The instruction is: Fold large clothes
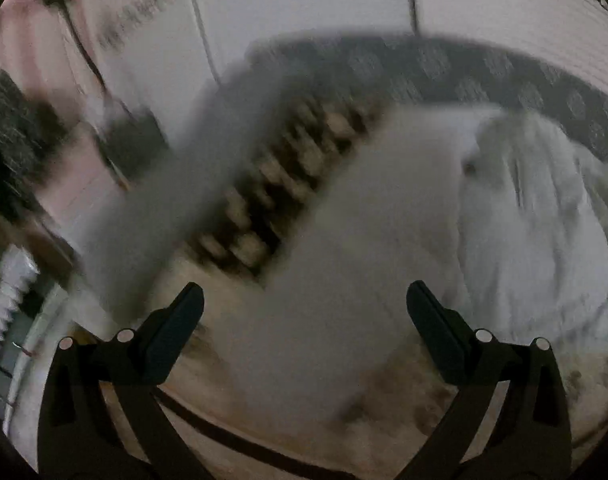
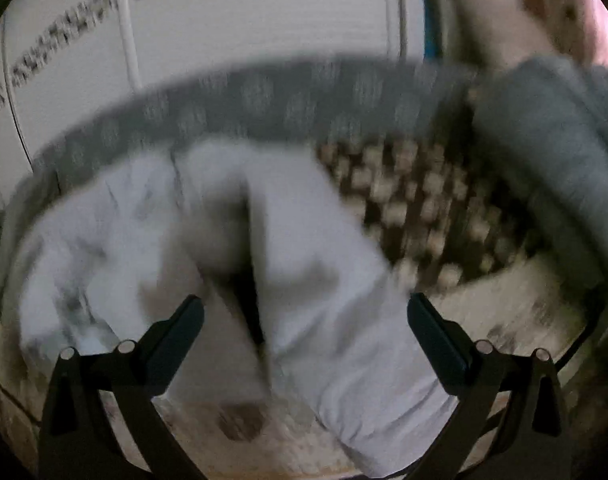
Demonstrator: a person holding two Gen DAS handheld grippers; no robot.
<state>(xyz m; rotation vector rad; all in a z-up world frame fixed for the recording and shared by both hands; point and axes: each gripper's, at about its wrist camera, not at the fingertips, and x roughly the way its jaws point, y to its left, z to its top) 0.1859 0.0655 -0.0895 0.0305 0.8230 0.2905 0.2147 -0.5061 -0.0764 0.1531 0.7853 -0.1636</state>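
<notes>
A large white garment (image 1: pixel 383 208) lies spread on a beige patterned cover (image 1: pixel 304 436); it looks like trousers, with a long leg running toward my left gripper (image 1: pixel 304 308) and a crumpled bunch (image 1: pixel 531 220) at the right. My left gripper hangs open above the leg, nothing between its fingers. In the right wrist view the same white garment (image 2: pixel 304 264) lies below my right gripper (image 2: pixel 304 316), also open and empty, with a dark fold line (image 2: pixel 250 280) down the middle. Both views are motion-blurred.
A grey dotted band (image 2: pixel 264 100) edges the far side of the cover, with a white wall (image 2: pixel 244 20) behind. A brown-and-cream checkered cloth (image 2: pixel 423 208) and a grey rolled item (image 2: pixel 551 152) lie to the right. Dark furniture (image 1: pixel 16 132) stands at left.
</notes>
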